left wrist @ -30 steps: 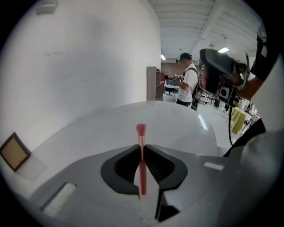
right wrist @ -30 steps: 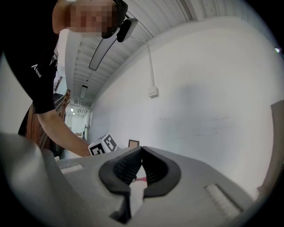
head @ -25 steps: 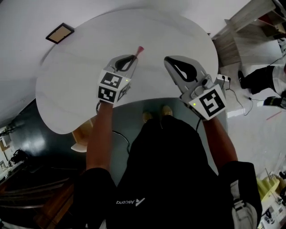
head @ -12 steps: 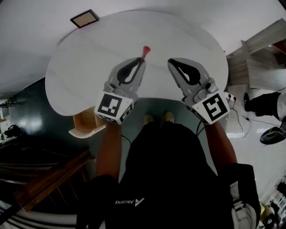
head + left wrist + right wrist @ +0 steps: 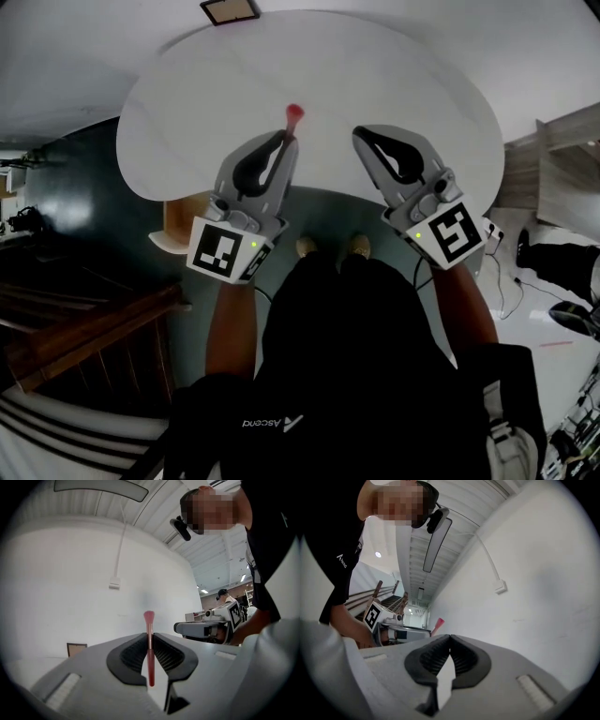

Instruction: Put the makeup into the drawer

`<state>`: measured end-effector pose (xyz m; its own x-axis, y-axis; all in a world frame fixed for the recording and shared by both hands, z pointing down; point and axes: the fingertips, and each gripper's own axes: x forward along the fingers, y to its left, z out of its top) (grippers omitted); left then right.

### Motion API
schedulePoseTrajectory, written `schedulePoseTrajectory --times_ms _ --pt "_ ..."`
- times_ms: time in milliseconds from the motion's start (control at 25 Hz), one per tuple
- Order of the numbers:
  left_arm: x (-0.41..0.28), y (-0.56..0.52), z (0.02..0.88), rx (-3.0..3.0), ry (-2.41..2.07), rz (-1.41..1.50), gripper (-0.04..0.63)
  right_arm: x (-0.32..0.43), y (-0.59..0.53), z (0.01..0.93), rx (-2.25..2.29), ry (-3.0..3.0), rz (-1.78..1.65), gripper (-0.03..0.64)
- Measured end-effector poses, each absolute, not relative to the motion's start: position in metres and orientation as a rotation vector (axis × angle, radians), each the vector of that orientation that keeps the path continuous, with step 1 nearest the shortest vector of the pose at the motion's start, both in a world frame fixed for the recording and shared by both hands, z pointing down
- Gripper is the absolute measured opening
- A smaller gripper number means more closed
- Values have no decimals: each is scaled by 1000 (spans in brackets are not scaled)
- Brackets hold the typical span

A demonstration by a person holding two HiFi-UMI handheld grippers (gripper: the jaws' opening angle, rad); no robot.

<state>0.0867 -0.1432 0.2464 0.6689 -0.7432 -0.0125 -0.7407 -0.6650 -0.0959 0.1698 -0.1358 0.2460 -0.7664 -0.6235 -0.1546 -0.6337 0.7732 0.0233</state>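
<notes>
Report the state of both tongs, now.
Left tongs: closed on the pink makeup brush.
Right tongs: closed, holding nothing.

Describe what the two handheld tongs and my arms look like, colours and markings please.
The left tongs and right tongs have smooth light-grey shells that taper forward, lined inside with black ribbed pads. At the back each carries a cube of black-and-white square markers, the left cube and right cube, with a small green light nearby. You wear a black short-sleeved top with white lettering.
</notes>
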Motion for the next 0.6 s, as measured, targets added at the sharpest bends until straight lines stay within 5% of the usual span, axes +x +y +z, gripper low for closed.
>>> schedulePoseTrajectory --times_ms 600 --pt "-81 -94 223 -2650 1406 12 54 -2 -96 232 -755 2926 140 3"
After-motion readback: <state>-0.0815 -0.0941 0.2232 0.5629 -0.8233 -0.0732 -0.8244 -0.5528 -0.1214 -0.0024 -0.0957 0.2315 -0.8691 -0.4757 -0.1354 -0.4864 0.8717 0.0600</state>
